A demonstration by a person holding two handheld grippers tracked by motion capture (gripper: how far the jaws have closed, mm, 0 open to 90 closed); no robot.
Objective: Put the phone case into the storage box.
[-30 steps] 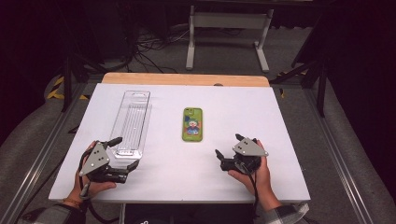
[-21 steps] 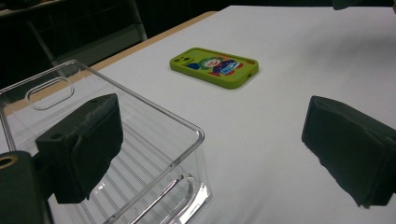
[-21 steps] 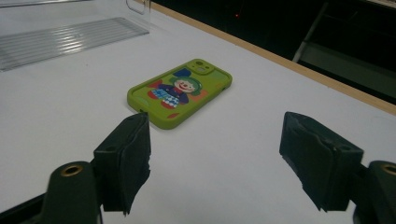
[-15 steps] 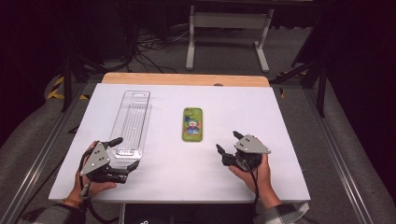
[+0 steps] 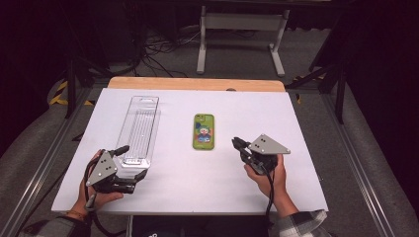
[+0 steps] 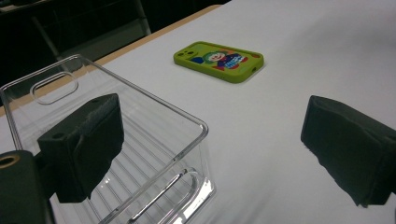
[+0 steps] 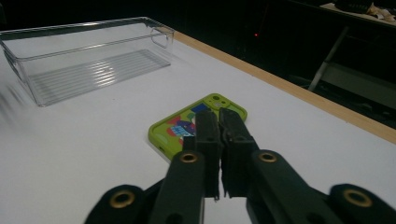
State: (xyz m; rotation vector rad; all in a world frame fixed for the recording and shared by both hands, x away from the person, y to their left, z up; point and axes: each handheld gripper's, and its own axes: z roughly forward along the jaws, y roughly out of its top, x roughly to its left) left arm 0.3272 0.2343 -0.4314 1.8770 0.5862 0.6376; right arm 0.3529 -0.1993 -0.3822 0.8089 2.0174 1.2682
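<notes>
Table (image 5: 316, 128): white, wooden far edge.
My left gripper (image 6: 212, 154): spread, astride tray (image 5: 141, 129) corner.
My right gripper (image 7: 222, 140): pressed together, near phone (image 5: 204, 131).

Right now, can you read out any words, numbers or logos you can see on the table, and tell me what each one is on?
No text can be read in these pictures.
Green phone case: a cartoon clown picture with a small blue patch that may hold lettering, too blurred to read.
Clear plastic tray: no label or print visible.
Left gripper and right gripper: no markings visible.
</notes>
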